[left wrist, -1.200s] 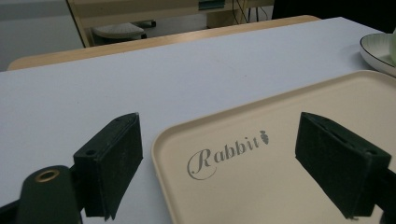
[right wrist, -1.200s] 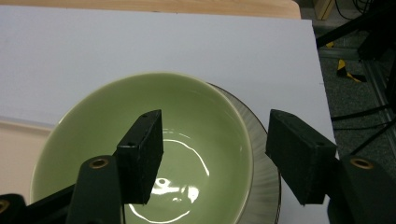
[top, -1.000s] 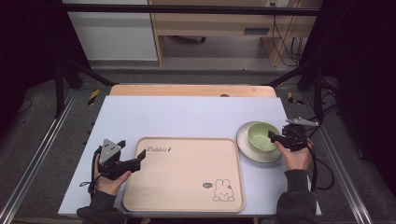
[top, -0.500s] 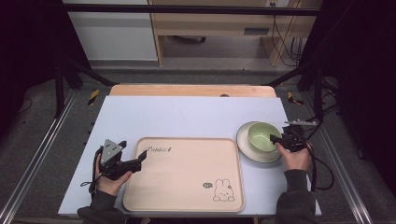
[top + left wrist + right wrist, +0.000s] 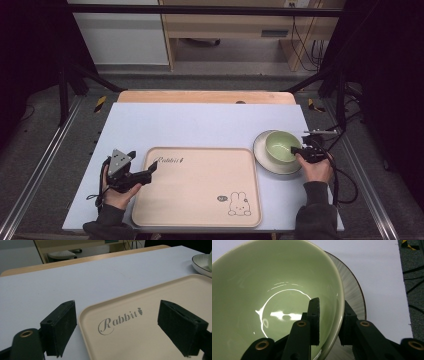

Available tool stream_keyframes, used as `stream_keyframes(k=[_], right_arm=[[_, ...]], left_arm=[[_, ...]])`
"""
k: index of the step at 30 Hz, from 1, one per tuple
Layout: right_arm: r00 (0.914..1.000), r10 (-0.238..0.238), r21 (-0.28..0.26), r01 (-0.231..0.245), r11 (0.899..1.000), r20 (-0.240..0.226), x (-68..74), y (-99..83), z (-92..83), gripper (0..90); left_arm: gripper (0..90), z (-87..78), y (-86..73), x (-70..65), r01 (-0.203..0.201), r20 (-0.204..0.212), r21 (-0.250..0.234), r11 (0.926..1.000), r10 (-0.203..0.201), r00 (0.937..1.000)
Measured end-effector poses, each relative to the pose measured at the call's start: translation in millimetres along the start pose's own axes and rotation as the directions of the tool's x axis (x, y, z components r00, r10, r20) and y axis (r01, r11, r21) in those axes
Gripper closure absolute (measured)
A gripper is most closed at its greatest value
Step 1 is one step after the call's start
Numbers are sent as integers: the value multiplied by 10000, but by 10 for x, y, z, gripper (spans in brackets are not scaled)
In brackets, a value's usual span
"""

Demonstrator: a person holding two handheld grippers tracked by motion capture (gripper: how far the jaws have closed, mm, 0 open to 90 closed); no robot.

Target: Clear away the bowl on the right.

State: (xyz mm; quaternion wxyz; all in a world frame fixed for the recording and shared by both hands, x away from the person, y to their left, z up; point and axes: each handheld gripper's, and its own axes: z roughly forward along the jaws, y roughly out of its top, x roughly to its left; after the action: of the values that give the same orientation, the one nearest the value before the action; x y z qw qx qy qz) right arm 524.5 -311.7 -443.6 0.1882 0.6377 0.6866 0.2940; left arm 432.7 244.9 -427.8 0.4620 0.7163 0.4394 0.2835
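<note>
A pale lilac table top carries everything here. The largest thing on it is a beige tray printed with the word "Rabbit" and a small rabbit drawing. The tray's near left corner lies between the spread jaws of the left gripper, which a hand holds at the tray's left edge. In the left gripper view these jaws stand wide apart, one over the bare table top outside the tray's rim, the other over the tray's inner surface, and neither presses on anything.

To the right of the tray sits a whitish plate with a dark edge, and on it a pale green bowl. The right gripper, held by the other hand, meets the bowl at its right side. In the right gripper view its jaws have just been closing and now stand narrow, with the bowl's wall between them: one jaw inside the bowl against the glazed inner face, the other outside, above the plate. The bowl spreads to the left of these jaws.
</note>
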Motion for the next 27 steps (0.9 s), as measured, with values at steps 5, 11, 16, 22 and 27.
stream_keyframes(k=[5,11,16,22,27], right_arm=[[9998,166,87,-165,9998,-73,-14,3,15,774],[9986,535,219,-534,9983,-54,-16,15,22,798],[9970,772,215,-770,9968,-89,-19,23,31,815],[9940,1081,232,-1077,9939,-174,-31,32,40,831],[9951,972,207,-968,9951,-180,-50,27,47,832]], left_arm=[[152,7,-3,-5,-37,21,35,10000,37,10000],[153,15,-7,-7,-36,33,77,10000,35,10000],[154,21,-9,-7,-43,37,110,9999,42,10000],[154,26,-13,-7,-58,46,131,9999,57,10000],[154,28,-13,-9,-64,53,136,9999,64,10000]])
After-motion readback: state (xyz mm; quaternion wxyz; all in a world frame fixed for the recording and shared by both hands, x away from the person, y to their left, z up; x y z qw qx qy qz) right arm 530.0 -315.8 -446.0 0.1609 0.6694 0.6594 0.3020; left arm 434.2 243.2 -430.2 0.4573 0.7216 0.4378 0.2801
